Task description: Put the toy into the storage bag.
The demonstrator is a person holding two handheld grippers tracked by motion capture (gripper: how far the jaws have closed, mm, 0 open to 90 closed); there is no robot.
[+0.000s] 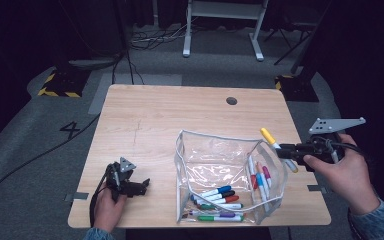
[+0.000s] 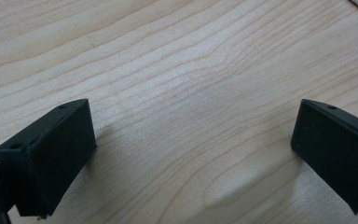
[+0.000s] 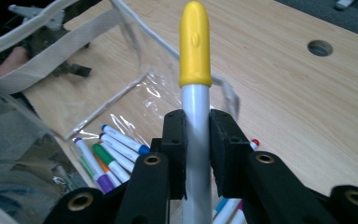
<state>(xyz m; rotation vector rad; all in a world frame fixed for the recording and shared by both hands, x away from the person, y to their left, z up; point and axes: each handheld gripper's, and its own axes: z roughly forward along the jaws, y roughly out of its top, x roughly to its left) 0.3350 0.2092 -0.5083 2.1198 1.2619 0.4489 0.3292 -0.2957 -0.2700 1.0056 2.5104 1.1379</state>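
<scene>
A clear plastic pouch (image 1: 215, 155) with a grey zip rim stands open on the wooden table (image 1: 155, 115), with several capped markers (image 1: 220, 199) inside. My right gripper (image 1: 286, 150) hovers over the pouch's right edge, shut on a white marker with a yellow cap (image 1: 270, 137). In the right gripper view the yellow-capped marker (image 3: 195, 70) stands upright between the pads, with the pouch (image 3: 51, 51) and markers (image 3: 107, 154) below it. My left gripper (image 1: 142, 186) rests on the table left of the pouch. Its fingers (image 2: 51, 154) stand wide apart over bare wood.
A round cable hole (image 1: 231, 100) lies near the table's far edge. Beyond the table are a white desk frame (image 1: 220, 25), cables on the floor and yellow-black striped blocks (image 1: 60, 85). Tape tabs (image 1: 76, 196) mark the table's side edges.
</scene>
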